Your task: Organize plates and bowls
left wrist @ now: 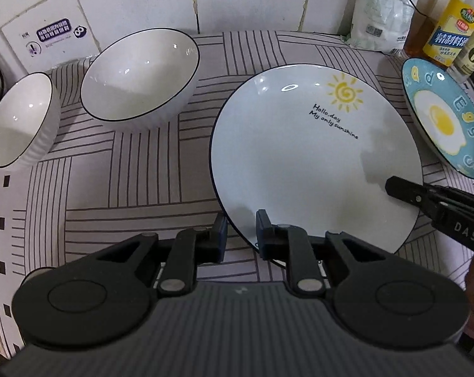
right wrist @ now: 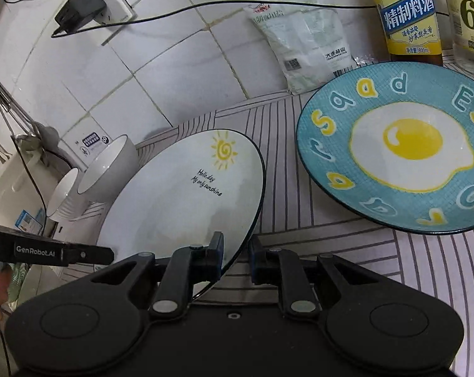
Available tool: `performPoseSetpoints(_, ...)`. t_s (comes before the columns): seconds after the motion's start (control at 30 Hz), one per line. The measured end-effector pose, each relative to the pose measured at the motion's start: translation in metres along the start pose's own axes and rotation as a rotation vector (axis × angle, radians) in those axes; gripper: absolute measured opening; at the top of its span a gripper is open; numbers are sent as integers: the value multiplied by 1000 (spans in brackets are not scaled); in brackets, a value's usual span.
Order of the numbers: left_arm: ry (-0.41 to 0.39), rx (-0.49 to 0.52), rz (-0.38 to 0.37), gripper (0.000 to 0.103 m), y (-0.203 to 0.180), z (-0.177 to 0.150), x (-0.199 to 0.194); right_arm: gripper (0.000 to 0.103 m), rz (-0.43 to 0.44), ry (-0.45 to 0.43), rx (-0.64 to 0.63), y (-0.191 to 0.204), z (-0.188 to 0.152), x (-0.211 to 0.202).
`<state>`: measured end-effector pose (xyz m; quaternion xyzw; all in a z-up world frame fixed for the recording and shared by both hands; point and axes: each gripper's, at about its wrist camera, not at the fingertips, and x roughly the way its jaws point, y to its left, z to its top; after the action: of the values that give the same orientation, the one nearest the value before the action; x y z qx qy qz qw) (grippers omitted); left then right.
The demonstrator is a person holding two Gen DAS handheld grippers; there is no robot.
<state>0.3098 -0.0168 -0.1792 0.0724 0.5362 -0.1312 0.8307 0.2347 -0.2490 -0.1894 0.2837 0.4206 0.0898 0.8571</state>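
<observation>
Black linkage arms and round housings fill the bottom of both wrist views. Beyond them the left gripper is clamped on the near rim of the white sun plate, one pad over the rim and the other below it. The right gripper pinches the same plate at its right-hand edge, its jaws nearly closed on the thin rim. Both grippers point steeply down at the worktop, which carries a cloth of grey striped blocks.

The plate sits between its neighbours. To its left stand the large white bowl and, further left, the small white bowl, both with dark rims, close to each other. To its right lies the blue egg plate, near but apart from the sun plate. Behind the egg plate, against the tiled wall, stand a plastic pouch, a yellow-labelled bottle and a clear bottle. A black cord runs across the wall from a plugged-in charger.

Bare cloth lies in front of the bowls and between the two plates. The worktop's left edge runs just beyond the small bowl.
</observation>
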Motion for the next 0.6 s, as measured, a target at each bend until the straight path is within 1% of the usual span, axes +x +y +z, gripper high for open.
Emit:
performPoseSetpoints(0.07, -1, 11, 25, 19, -5, -2, -3, 24, -14, 5, -25, 3, -1, -2)
performPoseSetpoints(0.17, -24, 28, 59, 24, -12, -9, -14, 30, -75, 1, -131, 20, -5, -12)
performPoseSetpoints(0.2, -34, 35, 70, 24, -13, -12, -18, 34, -81, -3, -154, 23, -6, -16)
performPoseSetpoints(0.27, -53, 41, 80, 30, -17, -17, -28, 47, -97, -19, -188, 28, -11, -31)
performPoseSetpoints(0.33, -78, 38, 77, 35, -20, -21, -40, 53, -107, -28, -211, 30, -13, -45)
performPoseSetpoints(0.4, -108, 42, 74, 37, -25, -25, -53, 55, -119, -53, -218, 30, -15, -61)
performPoseSetpoints(0.43, -123, 49, 73, 42, -28, -26, -59, 57, -124, -65, -214, 29, -14, -70)
performPoseSetpoints(0.5, -153, 65, 69, 43, -37, -28, -72, 62, -132, -95, -207, 25, -13, -87)
performPoseSetpoints(0.6, -183, 89, 54, 49, -51, -31, -89, 65, -172, -140, -238, 22, -12, -113)
